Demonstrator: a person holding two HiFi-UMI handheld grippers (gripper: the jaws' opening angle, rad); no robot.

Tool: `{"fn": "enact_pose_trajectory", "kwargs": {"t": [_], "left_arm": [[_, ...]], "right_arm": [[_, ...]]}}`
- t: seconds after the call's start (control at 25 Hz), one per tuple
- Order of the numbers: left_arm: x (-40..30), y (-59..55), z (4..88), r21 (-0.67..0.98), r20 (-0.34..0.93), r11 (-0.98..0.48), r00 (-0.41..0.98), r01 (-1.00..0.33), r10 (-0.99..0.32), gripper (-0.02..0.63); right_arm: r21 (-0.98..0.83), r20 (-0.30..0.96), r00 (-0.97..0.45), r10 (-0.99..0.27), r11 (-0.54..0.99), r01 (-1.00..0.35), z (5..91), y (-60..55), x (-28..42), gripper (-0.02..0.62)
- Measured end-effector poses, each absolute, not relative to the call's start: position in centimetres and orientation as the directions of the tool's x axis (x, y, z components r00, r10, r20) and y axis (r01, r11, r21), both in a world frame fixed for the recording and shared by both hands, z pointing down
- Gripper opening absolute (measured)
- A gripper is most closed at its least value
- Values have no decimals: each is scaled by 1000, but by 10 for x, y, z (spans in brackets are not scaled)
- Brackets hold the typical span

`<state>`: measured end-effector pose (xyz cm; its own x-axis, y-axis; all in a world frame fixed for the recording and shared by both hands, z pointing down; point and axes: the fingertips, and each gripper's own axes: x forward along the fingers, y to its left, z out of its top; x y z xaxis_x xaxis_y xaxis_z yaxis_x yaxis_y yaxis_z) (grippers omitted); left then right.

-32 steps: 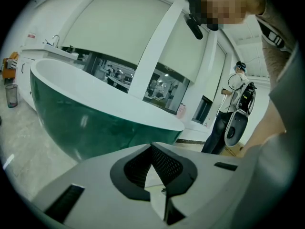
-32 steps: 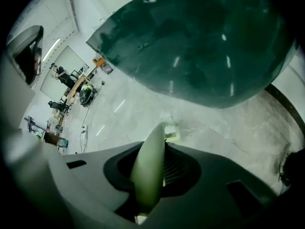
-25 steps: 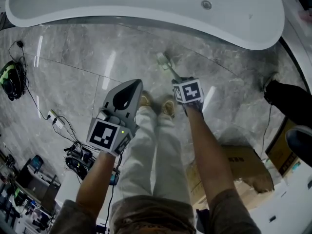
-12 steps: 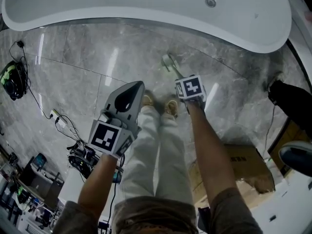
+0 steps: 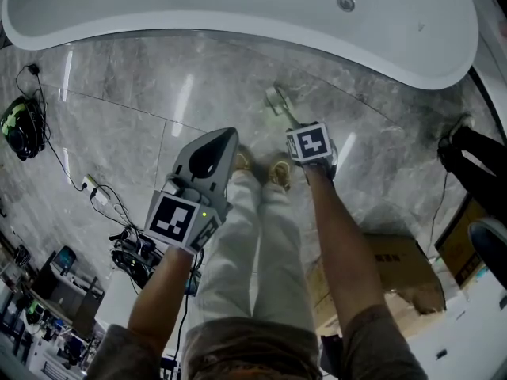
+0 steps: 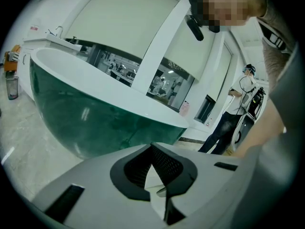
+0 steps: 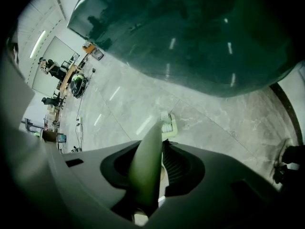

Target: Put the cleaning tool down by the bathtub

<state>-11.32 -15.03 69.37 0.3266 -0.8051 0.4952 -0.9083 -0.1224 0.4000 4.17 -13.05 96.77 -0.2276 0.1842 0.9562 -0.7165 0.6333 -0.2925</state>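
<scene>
The cleaning tool is a pale green brush. Its head (image 5: 275, 99) (image 7: 167, 123) is low over the grey marble floor, just in front of the white bathtub (image 5: 238, 6) (image 7: 190, 32). Its handle (image 7: 147, 161) runs up between the jaws of my right gripper (image 5: 301, 134) (image 7: 159, 149), which points steeply down. Those jaws have just been opening; the handle leans on the left pad and a gap shows at the right pad. My left gripper (image 5: 220, 138) (image 6: 152, 149) hangs to the left over the person's legs, shut and empty, facing the tub wall (image 6: 95, 113).
The person's own feet (image 5: 257, 169) stand just behind the brush. A cardboard box (image 5: 396, 267) lies at the right, cables and a power strip (image 5: 95, 196) at the left. Another person's dark leg (image 5: 475, 157) is at the right edge; a bystander (image 6: 233, 113) stands beyond the tub.
The right gripper and brush have drifted slightly up and right in the head view. The dark leg at the right edge has shifted. The left gripper has kept its place.
</scene>
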Motion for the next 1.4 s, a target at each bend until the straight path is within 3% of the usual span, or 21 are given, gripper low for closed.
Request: {"fn": "enact_pose_trajectory", "kwargs": {"t": [0.16,0.28,0.64,0.72,0.8,1.0,1.4], "left_arm": [[-110,-149,694,405,494,-129,336,-905,-802,2],[-108,-147,690,407,495,-132,339,-904,-800,2],[-105,-139,655,395,486,-160,353,-905,-800,2],[-101,-137,644,391,490,-170,361,-904,-794,2],[-96,-135,629,398,498,-170,368,-901,-785,2],[-83,-133,565,435,468,-191,402,-880,-787,2],[-61,-136,448,441,425,-254,450,-861,-786,2]], "right_arm": [[-306,949,-279,144,622,-721,964,-135,32,223],[-291,948,-305,92,644,-708,951,-140,25,256],[-261,930,-365,-33,639,-723,882,-156,23,255],[-273,917,-394,-58,629,-728,858,-163,22,216],[-267,902,-421,-101,635,-725,825,-171,22,125],[-283,849,-498,-174,646,-709,731,-174,20,17],[-381,689,-667,-284,640,-667,552,-172,29,5]]}}
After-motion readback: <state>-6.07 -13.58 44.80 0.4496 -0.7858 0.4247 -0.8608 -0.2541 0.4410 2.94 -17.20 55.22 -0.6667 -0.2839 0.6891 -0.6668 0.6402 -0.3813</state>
